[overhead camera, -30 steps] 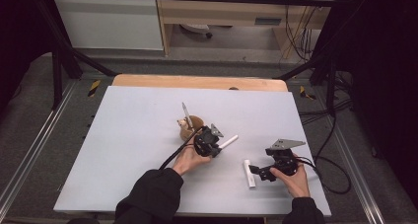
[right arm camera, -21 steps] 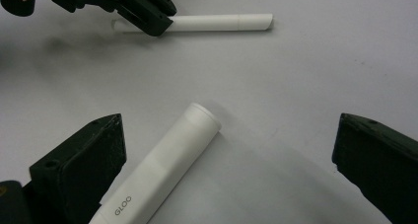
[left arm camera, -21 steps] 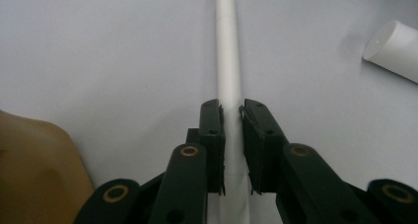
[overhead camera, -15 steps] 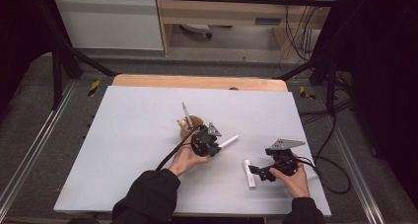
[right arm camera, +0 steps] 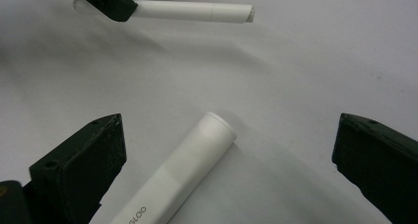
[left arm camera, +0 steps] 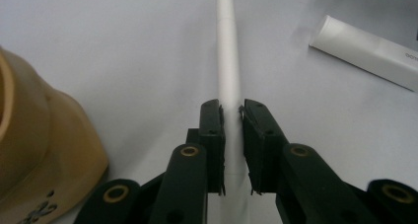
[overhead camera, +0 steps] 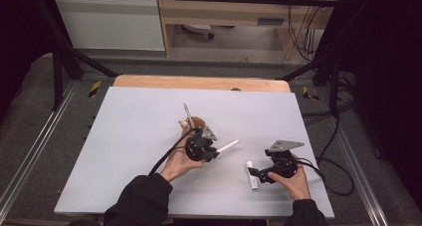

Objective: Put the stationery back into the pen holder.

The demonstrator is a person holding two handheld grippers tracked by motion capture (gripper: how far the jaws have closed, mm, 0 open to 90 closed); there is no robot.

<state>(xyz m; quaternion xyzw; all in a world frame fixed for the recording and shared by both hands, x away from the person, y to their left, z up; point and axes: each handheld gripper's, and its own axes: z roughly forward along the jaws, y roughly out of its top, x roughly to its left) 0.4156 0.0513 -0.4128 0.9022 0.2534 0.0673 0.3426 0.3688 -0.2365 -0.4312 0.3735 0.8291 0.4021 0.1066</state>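
Note:
My left gripper (overhead camera: 215, 153) (left arm camera: 231, 108) is shut on a slim white stick (overhead camera: 228, 146) (left arm camera: 226, 46), which hangs level a little above the table and points away from the jaws. Just left of it stands a tan cup (overhead camera: 197, 122) (left arm camera: 44, 150) with a pen (overhead camera: 186, 110) leaning in it. A thicker white tube (overhead camera: 252, 174) (right arm camera: 187, 169) lies flat on the table. My right gripper (overhead camera: 260, 173) (right arm camera: 230, 123) is open, its jaws spread wide on either side of the tube's end without touching it. The right gripper view shows the held stick (right arm camera: 192, 10) farther off.
The pale table top (overhead camera: 134, 151) has a wooden strip (overhead camera: 199, 82) along its far edge. Black frame rails run down both sides. Cables (overhead camera: 323, 151) trail off the right edge.
My left gripper has shifted slightly left and risen a little with the white stick in it. The right gripper and the tube have stayed where they were.

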